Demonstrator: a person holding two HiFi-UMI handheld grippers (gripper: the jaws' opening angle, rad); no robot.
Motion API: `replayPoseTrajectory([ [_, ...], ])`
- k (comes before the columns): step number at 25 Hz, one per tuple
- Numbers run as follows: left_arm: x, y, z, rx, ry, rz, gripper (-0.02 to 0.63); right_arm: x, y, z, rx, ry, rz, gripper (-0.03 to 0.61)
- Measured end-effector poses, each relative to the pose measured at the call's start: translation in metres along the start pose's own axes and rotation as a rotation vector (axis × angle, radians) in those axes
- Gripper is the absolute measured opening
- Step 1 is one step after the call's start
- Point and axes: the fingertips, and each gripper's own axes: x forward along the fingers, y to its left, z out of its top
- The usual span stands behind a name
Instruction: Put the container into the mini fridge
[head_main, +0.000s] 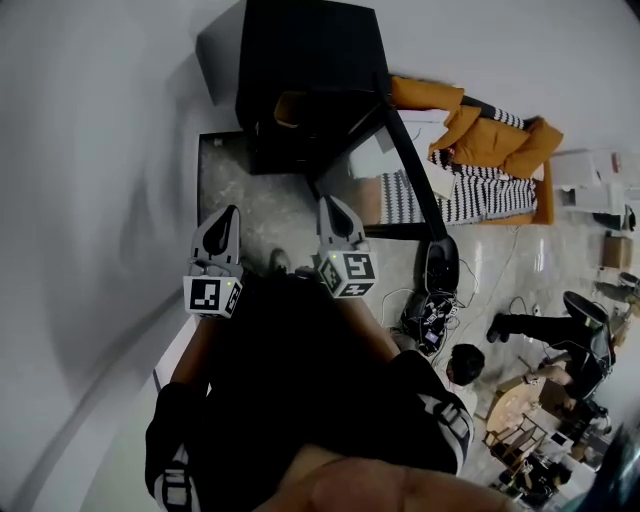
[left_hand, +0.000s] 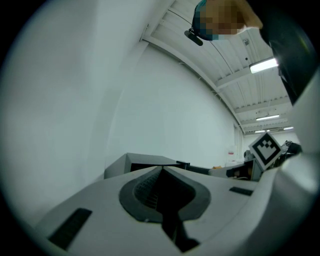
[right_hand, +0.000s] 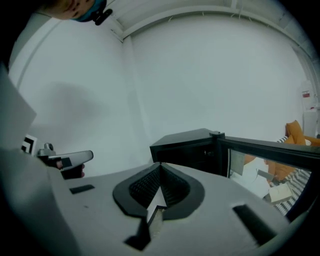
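Seen from the head view, the left tongs (head_main: 231, 212) and the right tongs (head_main: 328, 204) are held side by side in front of the person's dark-clad body, both pointing toward a black mini fridge (head_main: 305, 50) that stands against the pale wall. Each carries its marker cube at the rear. In the left gripper view the jaws of the left tongs are pressed together with nothing between them, and the fridge's top edge shows just beyond their tips. The right gripper view shows the same for the right tongs: jaws together and empty. The fridge is ahead with its door (right_hand: 272, 150) swung open to the right. Through the door's glass pane, orange and striped fabric can be seen. In the head view an orange-brown thing (head_main: 287, 106) sits at the fridge's open mouth, just inside the upper edge of the cavity (whether this is the container cannot be told from here). The fridge rests at the far end of a mottled grey surface (head_main: 225, 180), and the tongs hang above its near end, well apart from the fridge. To the right of the open door lies a couch with orange cushions (head_main: 500, 140) and a black-and-white striped cloth (head_main: 480, 195). Cables (head_main: 430, 310) trail over the light floor below it.
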Motion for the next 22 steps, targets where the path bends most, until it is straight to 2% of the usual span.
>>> replayPoseTrajectory([
  [10, -0.013, 0.001, 0.000, 0.008, -0.010, -0.011, 0.005, -0.023, 0.029, 0.009, -0.013, -0.027, 0.012, 0.000],
  [22, -0.028, -0.011, -0.017, 0.004, 0.013, -0.033, 0.005, -0.036, 0.044, -0.005, -0.024, -0.022, 0.033, 0.000],
])
